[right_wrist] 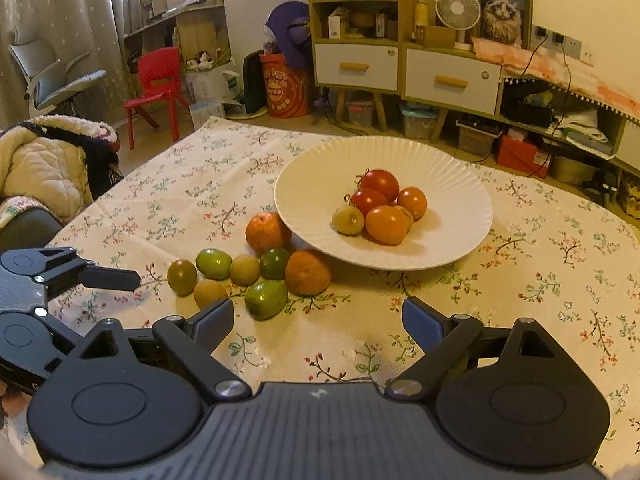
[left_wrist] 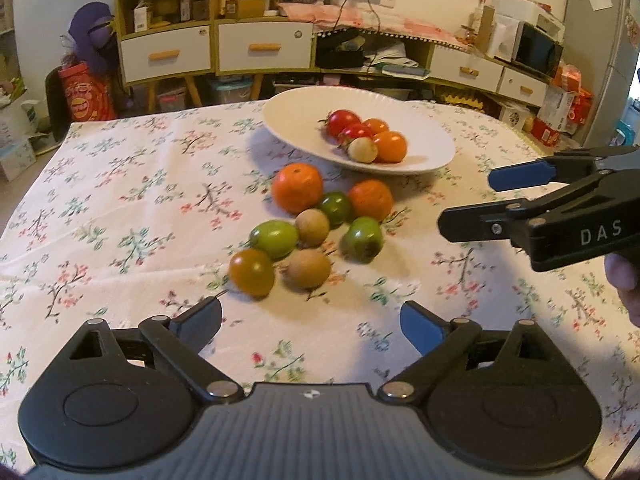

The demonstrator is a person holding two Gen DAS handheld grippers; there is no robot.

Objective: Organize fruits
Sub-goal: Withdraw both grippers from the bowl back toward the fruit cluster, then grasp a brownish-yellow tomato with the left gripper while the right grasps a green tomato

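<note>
A white plate (left_wrist: 288,120) (right_wrist: 304,184) holds two red tomatoes (left_wrist: 343,122), orange ones (left_wrist: 390,146) and a pale round fruit (left_wrist: 362,149). In front of it, loose on the flowered cloth, lie two oranges (left_wrist: 297,187) (right_wrist: 307,272), green fruits (left_wrist: 274,238) (right_wrist: 266,299), brown round ones (left_wrist: 309,268) and an olive tomato (left_wrist: 251,272). My left gripper (left_wrist: 312,316) is open just short of this cluster, with nothing between its fingers. My right gripper (right_wrist: 318,316) (left_wrist: 470,202) is open and empty too, to the right of the loose fruit.
The flowered tablecloth (left_wrist: 120,200) covers the whole table. A chair with a padded jacket (right_wrist: 44,168) stands at the table's left side. Shelves and drawers (left_wrist: 264,46) line the wall beyond the far edge. A hand (left_wrist: 624,280) shows at the right.
</note>
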